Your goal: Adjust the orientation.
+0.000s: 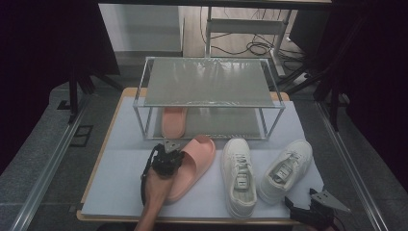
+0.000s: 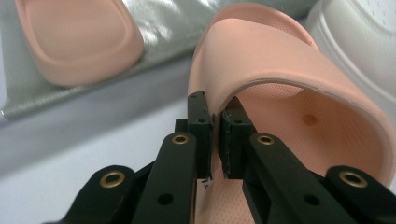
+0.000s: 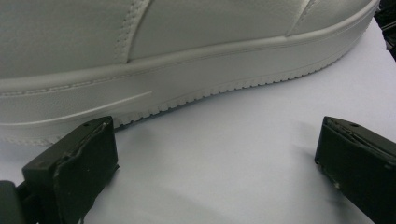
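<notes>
Bench w/ white mat (image 1: 120,192): left tool (image 2: 215,122) pinched shut on strap edge of slide (image 1: 192,166), its long axis running toe-first toward rack (image 1: 144,103) just ahead, mate (image 1: 173,121) already on lower shelf; right tool (image 3: 215,154) wide, idle by sneaker (image 3: 163,56).

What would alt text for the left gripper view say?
Two black tongs pinch the edge of a pink slide sandal's strap, seen close up. A matching pink sandal lies on a silvery shelf behind, with a white sneaker at right.
</notes>
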Tool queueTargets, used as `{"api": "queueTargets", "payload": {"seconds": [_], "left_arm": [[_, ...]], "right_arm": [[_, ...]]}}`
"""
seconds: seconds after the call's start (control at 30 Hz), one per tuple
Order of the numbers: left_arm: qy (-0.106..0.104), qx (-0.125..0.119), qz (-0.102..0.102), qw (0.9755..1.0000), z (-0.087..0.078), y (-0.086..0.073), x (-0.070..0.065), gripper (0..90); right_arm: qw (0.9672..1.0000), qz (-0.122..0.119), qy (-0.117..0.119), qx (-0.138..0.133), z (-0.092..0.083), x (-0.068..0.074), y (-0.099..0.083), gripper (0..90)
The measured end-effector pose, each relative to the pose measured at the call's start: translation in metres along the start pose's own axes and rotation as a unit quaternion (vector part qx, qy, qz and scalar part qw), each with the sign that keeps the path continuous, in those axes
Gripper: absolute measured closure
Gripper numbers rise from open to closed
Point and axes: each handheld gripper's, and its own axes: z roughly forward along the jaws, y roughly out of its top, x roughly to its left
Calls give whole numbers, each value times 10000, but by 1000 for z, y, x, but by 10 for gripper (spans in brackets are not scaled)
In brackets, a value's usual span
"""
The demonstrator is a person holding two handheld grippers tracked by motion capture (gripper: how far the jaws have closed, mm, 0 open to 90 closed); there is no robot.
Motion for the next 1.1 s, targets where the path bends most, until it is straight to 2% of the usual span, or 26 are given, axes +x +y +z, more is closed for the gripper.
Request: {"api": "queueTargets", "payload": {"seconds": [0.23,0.6,0.73,0.8,0.93,1.0,1.1], "left_arm": [[117,-106,-103,9998,12,25,1,848],[332,-229,-528,9978,43,53,5,842],[496,-262,-711,9959,50,55,10,841],[541,-294,-916,9939,52,55,14,840],[615,-378,-1067,9917,54,53,18,833],[609,-343,-1097,9915,57,52,19,825],[642,-259,-1014,9924,62,48,18,811]], "right_arm": [[10000,2,2,4,0,0,0,0],[10000,-9,13,-2,0,0,0,0],[10000,-10,19,-3,0,-1,0,0],[10000,-17,24,-1,0,-1,0,0],[10000,-15,27,-7,0,-1,0,0],[10000,-15,23,-9,0,-1,0,0],[10000,-18,25,-2,0,-1,0,0]]}}
